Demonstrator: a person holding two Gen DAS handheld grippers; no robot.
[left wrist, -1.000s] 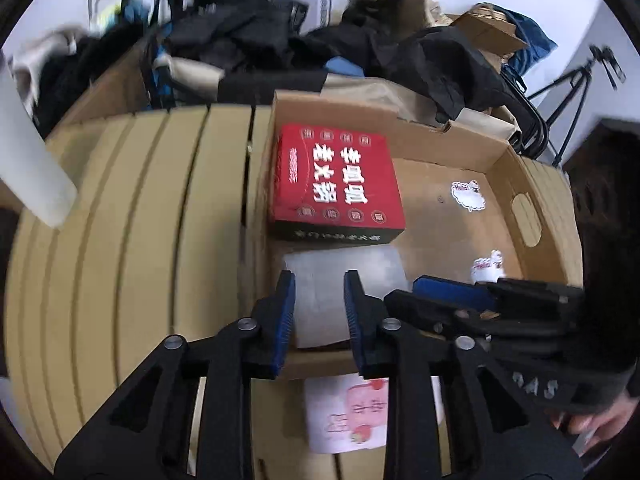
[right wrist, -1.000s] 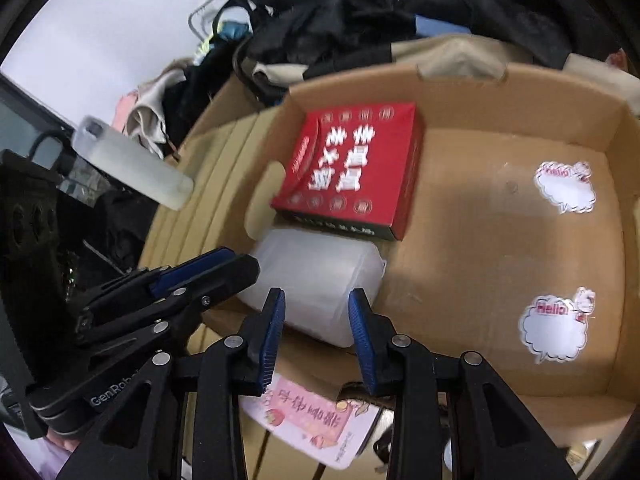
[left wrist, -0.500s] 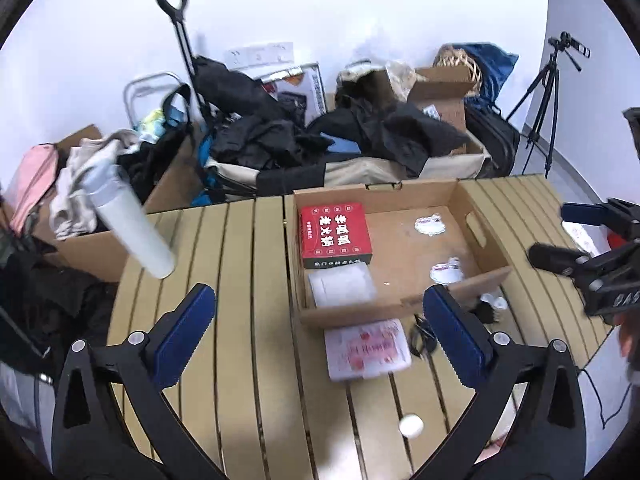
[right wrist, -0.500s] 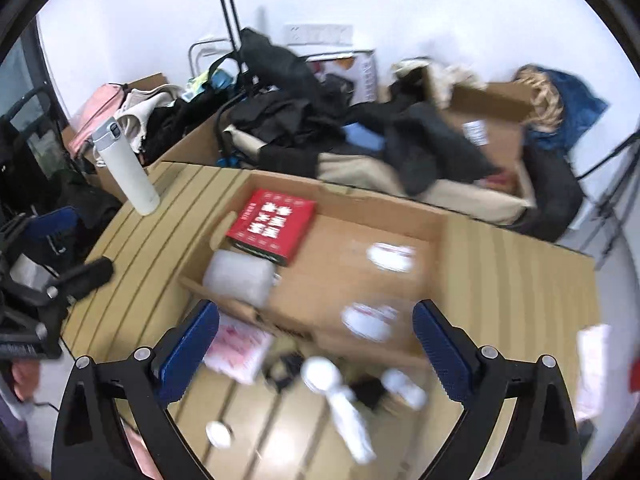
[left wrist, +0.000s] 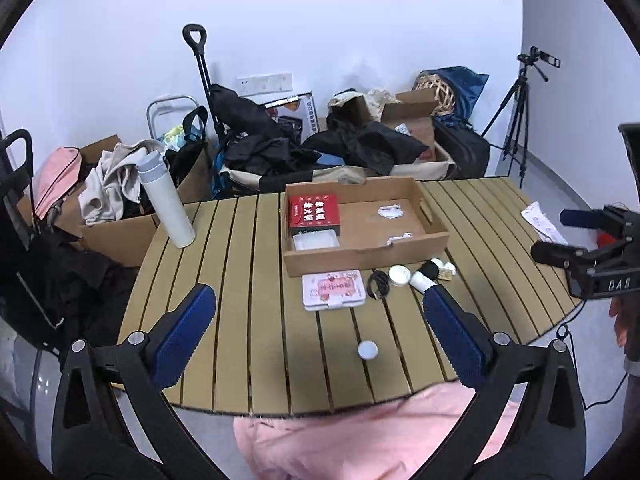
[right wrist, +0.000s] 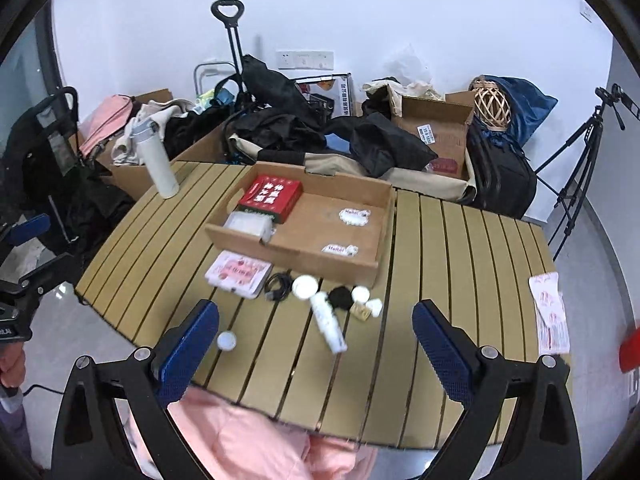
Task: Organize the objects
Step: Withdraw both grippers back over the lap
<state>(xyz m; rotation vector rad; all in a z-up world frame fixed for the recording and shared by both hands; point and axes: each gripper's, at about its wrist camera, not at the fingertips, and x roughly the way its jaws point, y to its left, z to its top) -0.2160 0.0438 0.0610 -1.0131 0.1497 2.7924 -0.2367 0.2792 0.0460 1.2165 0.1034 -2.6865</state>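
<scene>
Above the slatted wooden table (left wrist: pixel 248 280), both tongs (left wrist: pixel 320 328) (right wrist: pixel 316 340) gape empty; cardboard tray (left wrist: pixel 360 258) holds a glossy red box (left wrist: pixel 314 210).

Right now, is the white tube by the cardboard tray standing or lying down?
Lying down. The white tube rests flat on the slatted table, outside the cardboard tray.

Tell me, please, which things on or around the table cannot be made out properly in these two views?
- White tube: left wrist view, its lower end hidden behind the left claw.
- Translucent container: right wrist view, partly hidden by the cardboard tray wall.
- Leaflet: both views, print too small.
- Red object: right wrist view, blurred, cut off by the edge.
</scene>
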